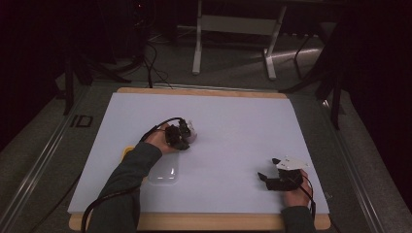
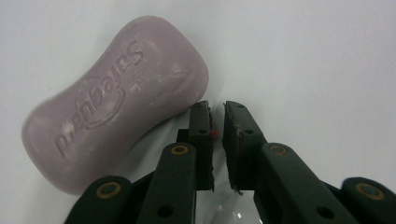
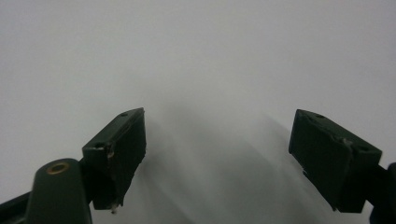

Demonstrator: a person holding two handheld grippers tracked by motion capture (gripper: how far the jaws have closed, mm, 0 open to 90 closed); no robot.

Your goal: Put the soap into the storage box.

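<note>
1. We are looking down on a white table (image 1: pixel 228 126) with one bar of soap (image 2: pixel 112 98) lying flat near its middle, pale purple, its stamped lettering facing up.
2. Our left gripper (image 1: pixel 179 135) is sitting right at that soap; in the left gripper view the bar is lying just beside the jaws, off to their left, not between them.
3. The left jaws are standing narrow, only a thin gap showing, with nothing pinched in it.
4. Our right gripper (image 1: pixel 272 170) is resting near the table's front right corner, well apart from the soap, its jaws spread wide over bare white surface.
5. Nearby, one clear plastic tray (image 1: pixel 163 174) is lying just behind the left hand, close to the left forearm, and a small yellow thing (image 1: pixel 127 152) is peeking out beside the sleeve; what it is, we cannot tell.
6. Counting up: one soap, one tray, two grippers, two cables trailing back.
7. Nothing is standing between the soap and the far edge; the middle and far half of the table are lying open, and the wooden rim (image 1: pixel 204 91) is showing along the far side.
</note>
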